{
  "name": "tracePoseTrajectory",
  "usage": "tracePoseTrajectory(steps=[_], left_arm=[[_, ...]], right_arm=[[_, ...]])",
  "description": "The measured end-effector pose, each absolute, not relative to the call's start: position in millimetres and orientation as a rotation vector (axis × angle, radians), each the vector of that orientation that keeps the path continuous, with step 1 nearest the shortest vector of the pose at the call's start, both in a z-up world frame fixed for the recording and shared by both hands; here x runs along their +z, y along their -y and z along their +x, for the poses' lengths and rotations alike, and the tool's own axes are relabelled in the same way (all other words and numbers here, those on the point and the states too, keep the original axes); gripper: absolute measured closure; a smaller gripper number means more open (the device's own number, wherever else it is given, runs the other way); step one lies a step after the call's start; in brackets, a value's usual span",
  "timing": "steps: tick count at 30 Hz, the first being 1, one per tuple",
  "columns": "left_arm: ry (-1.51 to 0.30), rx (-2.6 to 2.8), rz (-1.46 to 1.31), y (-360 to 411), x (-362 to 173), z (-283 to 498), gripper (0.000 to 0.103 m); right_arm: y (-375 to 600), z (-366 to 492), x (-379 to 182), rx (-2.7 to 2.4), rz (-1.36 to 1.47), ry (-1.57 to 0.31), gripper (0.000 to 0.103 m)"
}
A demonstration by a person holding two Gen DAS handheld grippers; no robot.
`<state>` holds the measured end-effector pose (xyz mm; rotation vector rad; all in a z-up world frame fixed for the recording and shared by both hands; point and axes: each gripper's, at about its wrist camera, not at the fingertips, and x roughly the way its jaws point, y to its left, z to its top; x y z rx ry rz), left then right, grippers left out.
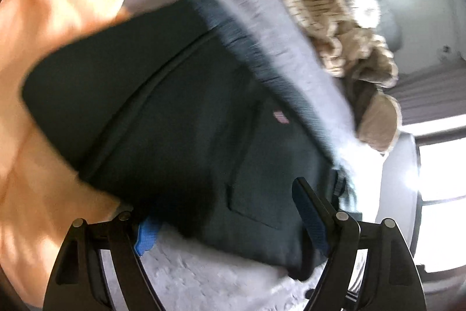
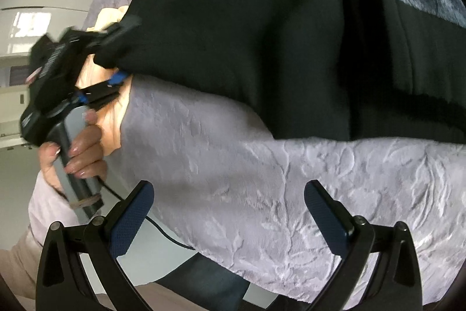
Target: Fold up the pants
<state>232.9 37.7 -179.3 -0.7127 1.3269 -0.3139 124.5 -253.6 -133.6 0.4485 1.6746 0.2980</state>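
Note:
Dark pants [image 2: 262,48] lie on a grey textured bedspread [image 2: 262,194]. In the right wrist view my left gripper [image 2: 116,57] holds the pants' left edge, with fabric between its wide-set jaws. In the left wrist view the pants [image 1: 174,121] fill the frame and fabric lies between the left gripper's fingers [image 1: 227,212]. This view is blurred. My right gripper [image 2: 230,212] is open and empty above the bedspread, near the pants' lower edge.
A tan furry blanket [image 1: 335,28] lies on the bed beyond the pants. A peach cloth [image 1: 58,19] is at the left. A bright window [image 1: 437,179] is at the right. A white wardrobe [image 2: 43,5] stands beside the bed.

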Motion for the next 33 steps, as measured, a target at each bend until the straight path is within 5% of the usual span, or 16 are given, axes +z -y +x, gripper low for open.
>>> tracePoseTrajectory(steps=[4, 7, 15, 29, 30, 33], left_arm=[[-1.366, -0.232, -0.510, -20.7, -175.4, 239.0, 0.052], [-1.310, -0.215, -0.352, -6.3, -156.8, 232.7, 0.062], [-1.021, -0.171, 0.393, 77.7, -131.4, 193.6, 0.062], [-0.987, -0.182, 0.426, 77.0, -133.5, 185.9, 0.062], [-0.985, -0.184, 0.427, 76.3, -133.7, 185.4, 0.062], [-0.993, -0.183, 0.437, 78.1, -133.3, 185.3, 0.062]], right_arm=[[256.2, 141.9, -123.4, 0.289, 0.385, -1.640, 0.000], [264.3, 169.1, -104.9, 0.284, 0.319, -1.592, 0.000], [244.1, 274.6, -49.2, 0.344, 0.206, -1.501, 0.000], [39.5, 328.3, -100.3, 0.641, -0.252, -1.759, 0.001], [41.7, 329.5, -105.6, 0.623, -0.259, -1.778, 0.006], [56.1, 335.3, -117.7, 0.582, -0.222, -1.845, 0.073]])
